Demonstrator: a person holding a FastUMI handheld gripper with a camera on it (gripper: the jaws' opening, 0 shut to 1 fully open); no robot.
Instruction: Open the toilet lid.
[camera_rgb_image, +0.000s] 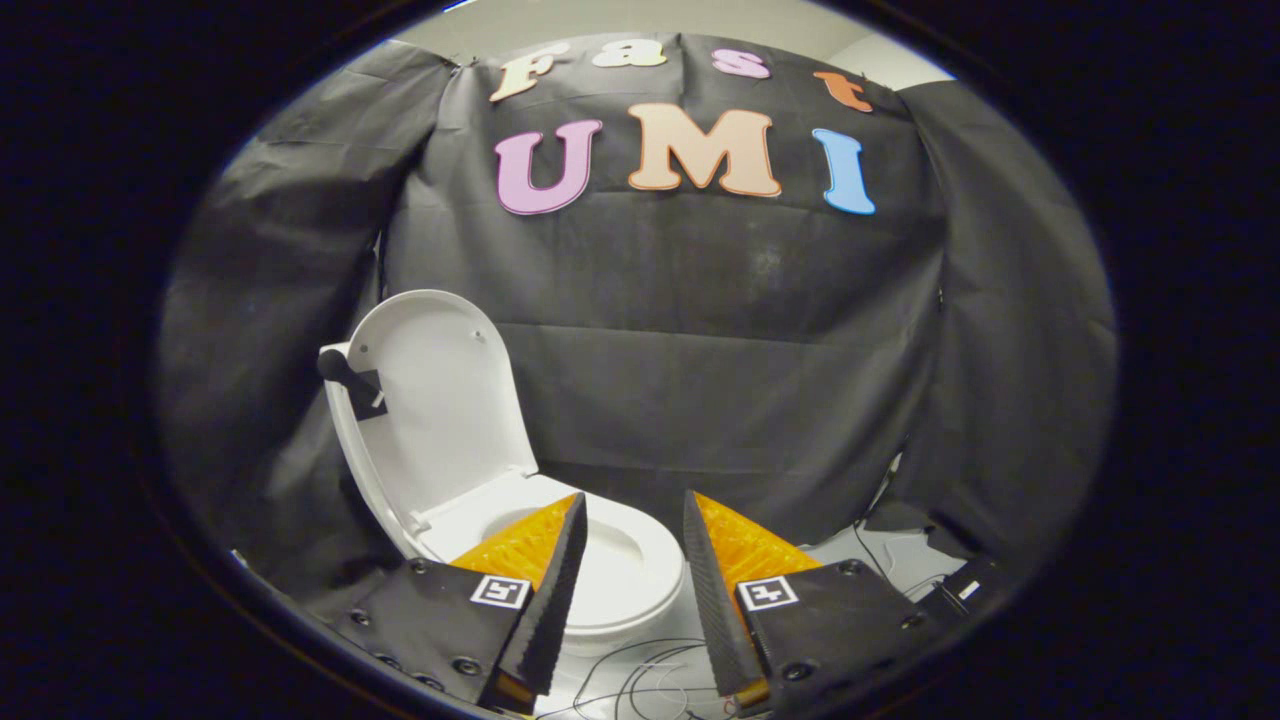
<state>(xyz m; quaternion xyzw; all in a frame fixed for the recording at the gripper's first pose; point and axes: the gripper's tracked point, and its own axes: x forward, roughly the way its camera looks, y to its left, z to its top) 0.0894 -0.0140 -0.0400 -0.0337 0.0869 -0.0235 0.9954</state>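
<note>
The white toilet (620, 575) stands low on the floor, ahead of my fingers and a little to the left. Its lid (440, 400) is raised and stands nearly upright behind the seat, leaning back toward the black cloth wall. A small black handle (345, 375) sticks out from the lid's left edge. The seat is down, with the bowl opening partly hidden behind my left finger (545, 585). My gripper (634, 515) is open, its two orange and black fingers apart with nothing between them, held back from the toilet.
Thin black cables (640, 675) lie looped on the pale floor just below the toilet's front. More cables and a dark device (950, 590) sit on the floor at the right, by the hanging black cloth (760, 380).
</note>
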